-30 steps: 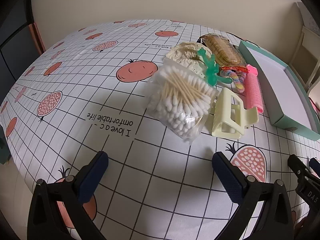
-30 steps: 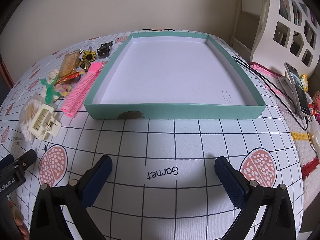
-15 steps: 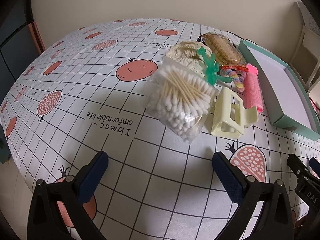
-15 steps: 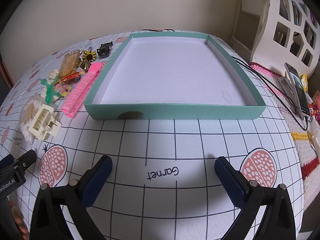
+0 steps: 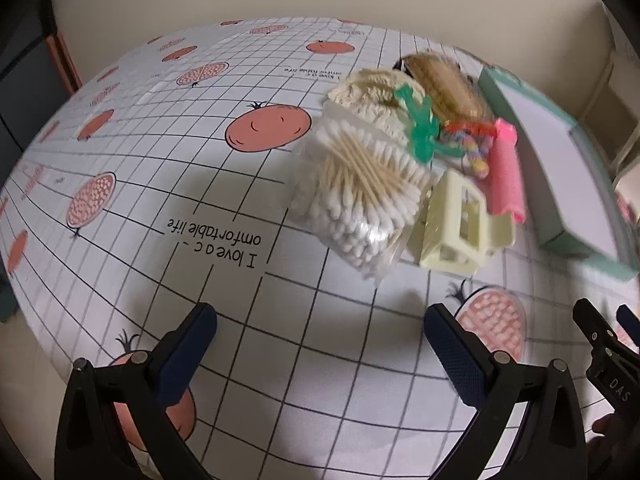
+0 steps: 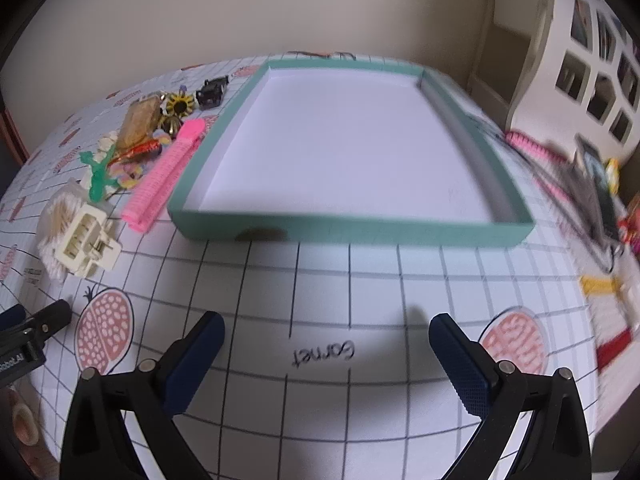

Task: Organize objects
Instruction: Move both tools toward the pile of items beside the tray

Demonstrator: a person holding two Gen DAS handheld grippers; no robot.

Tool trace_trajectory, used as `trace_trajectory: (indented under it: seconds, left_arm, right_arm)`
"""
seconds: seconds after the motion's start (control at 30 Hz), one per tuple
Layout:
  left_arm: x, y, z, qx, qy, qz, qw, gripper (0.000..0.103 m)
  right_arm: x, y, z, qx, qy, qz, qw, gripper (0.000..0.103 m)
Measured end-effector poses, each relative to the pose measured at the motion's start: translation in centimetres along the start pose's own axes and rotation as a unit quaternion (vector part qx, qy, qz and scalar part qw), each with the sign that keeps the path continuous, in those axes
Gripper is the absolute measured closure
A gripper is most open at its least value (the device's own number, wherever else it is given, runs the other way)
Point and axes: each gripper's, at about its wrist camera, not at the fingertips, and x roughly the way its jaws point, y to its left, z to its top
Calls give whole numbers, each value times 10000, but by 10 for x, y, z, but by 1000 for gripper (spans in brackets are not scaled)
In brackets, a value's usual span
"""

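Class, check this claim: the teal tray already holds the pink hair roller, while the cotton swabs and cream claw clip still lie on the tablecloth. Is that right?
Not quite. The teal tray holds nothing; the pink hair roller lies on the tablecloth beside the tray's left wall, as the right wrist view shows. The cotton swabs and cream claw clip do lie on the cloth.

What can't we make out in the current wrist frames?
- Snack packet, left wrist view: label unreadable, motion blur.
- Small black item, right wrist view: too small and blurred to identify.
- Clutter beside the phone, right wrist view: smeared by blur near the edge.
- Cream cloth, left wrist view: partly hidden behind the cotton swab bag and green clip.
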Motion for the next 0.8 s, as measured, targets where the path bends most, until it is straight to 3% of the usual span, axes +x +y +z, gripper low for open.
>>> trace_trajectory:
  seconds: [0.2,0.4,0.8]
  left_arm:
    - [-18,0,21,-154,-186,-40,9997,0]
    - [-24,-1,59,-69,127,29,9999,0]
    - [-18,31,115,-369,740,-110,9965,0]
  right_arm:
    - [-26,2,32,29,-388,365,9986,0]
    - [-43,30,63,-333,-345,760,9960,0]
    - [-28,104,85,-983,596,1049,9878,0]
